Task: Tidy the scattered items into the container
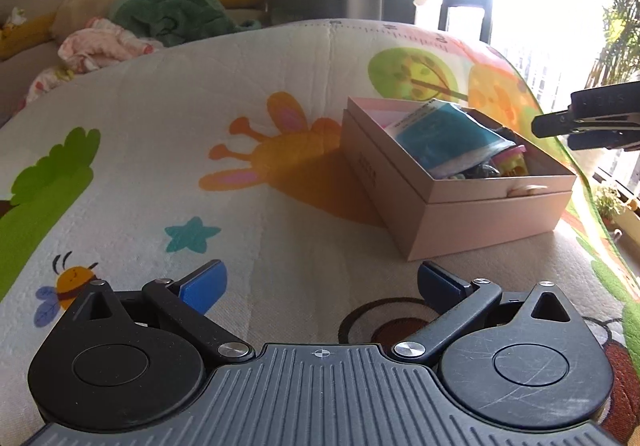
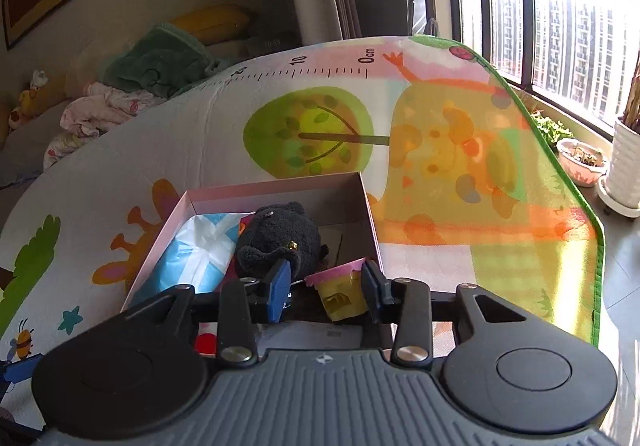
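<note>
The right gripper (image 2: 326, 284) is hanging over the pink box (image 2: 276, 188), jaws spread around, not pressing, the small yellow tub (image 2: 340, 296) lying inside; the left gripper (image 1: 320, 284) is waiting spread, empty, farther away.

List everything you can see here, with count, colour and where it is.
box: one, pink, open, on the play mat
play mat: one, cream with cartoon prints, under the box
tissue pack: one, blue and white, in the box, left side
plush toy: one, black, in the box, middle
small tub: one, yellow with pink lid, in the box, tilted
left hand-held gripper: open, empty, above the mat
right hand-held gripper: open, over the box, tub between its jaws
</note>
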`<state>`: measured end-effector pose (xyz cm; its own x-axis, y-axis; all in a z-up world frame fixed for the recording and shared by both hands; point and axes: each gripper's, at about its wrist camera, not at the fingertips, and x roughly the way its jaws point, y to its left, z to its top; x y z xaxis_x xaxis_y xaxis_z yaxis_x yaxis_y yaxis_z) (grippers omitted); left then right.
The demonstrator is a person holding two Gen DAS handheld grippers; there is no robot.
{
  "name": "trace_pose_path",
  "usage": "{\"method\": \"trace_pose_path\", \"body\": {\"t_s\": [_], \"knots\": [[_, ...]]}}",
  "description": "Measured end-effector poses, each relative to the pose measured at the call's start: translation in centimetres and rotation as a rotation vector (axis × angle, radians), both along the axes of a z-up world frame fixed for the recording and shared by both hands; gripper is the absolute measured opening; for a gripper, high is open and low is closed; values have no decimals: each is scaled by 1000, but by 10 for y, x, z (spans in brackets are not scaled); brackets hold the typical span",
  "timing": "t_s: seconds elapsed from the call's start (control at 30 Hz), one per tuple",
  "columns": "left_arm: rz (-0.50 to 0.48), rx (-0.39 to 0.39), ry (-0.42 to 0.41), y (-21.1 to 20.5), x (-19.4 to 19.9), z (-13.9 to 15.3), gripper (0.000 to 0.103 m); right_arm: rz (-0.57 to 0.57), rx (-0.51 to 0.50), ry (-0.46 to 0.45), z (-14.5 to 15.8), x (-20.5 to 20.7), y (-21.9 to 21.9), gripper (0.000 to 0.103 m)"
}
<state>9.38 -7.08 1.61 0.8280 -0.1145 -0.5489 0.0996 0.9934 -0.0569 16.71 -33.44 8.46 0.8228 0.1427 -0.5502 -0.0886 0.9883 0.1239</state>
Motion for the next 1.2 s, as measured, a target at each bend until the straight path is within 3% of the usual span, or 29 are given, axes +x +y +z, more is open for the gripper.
{"method": "trace_pose_path", "body": {"t_s": [0.03, 0.07, 0.17, 0.27, 0.37, 0.57, 0.73, 1.2], "knots": [[14, 10, -9, 0, 3, -1, 103, 6, 4, -19, 1, -14, 4, 79], [26, 23, -19, 0, 6, -3, 103, 15, 6, -27, -1, -26, 9, 87], [57, 49, -10, 0, 21, -7, 103, 71, -22, 14, -19, -52, 30, 102], [101, 61, 40, -2, 35, -11, 103, 79, -87, 48, -43, -59, 52, 103], [131, 82, 34, -4, 40, -11, 103, 92, -118, 94, -60, -48, 65, 103], [128, 99, 101, -6, 52, -18, 103, -25, -280, 81, -81, -25, 76, 103], [128, 84, 105, -4, 52, -20, 103, -47, -90, 92, -90, -20, 48, 103], [128, 82, 106, -4, 52, -20, 103, -52, -117, 92, -92, -22, 54, 103]]}}
